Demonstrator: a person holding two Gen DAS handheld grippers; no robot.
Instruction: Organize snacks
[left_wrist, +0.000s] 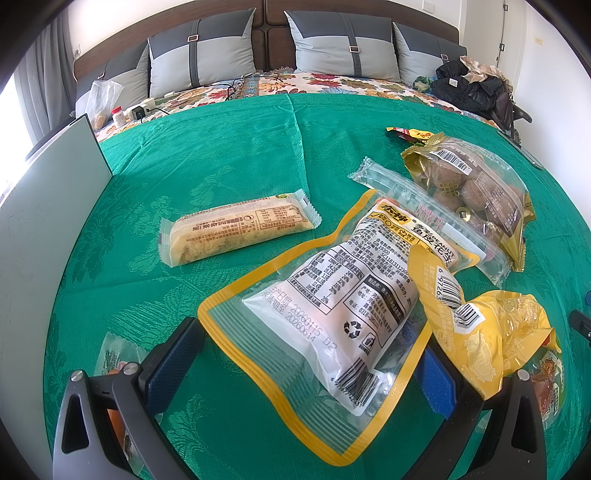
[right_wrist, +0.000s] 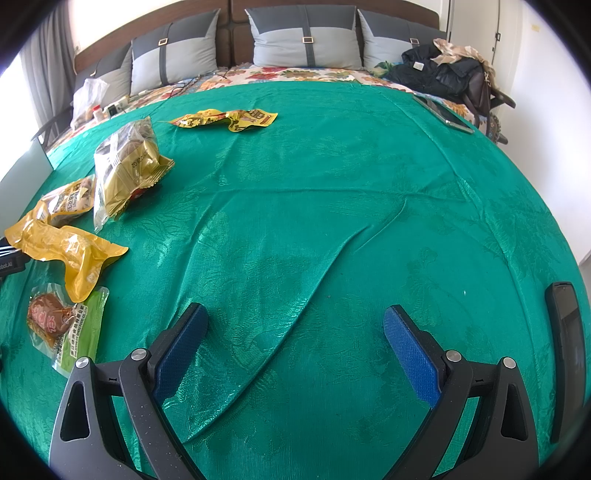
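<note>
A green cloth (right_wrist: 332, 206) covers the bed, snacks scattered on its left part. The left gripper (left_wrist: 310, 354) has its jaws spread wide, a peanut bag (left_wrist: 332, 306) lying between them on the cloth, not pinched. The right gripper (right_wrist: 295, 332) hovers with jaws released over bare cloth, well apart from the snacks. Beyond the peanut bag lie a nut bag (left_wrist: 476, 184) and a cake bar (left_wrist: 236, 229). A crumpled yellow wrapper (left_wrist: 491, 332) touches the peanut bag's right edge.
</note>
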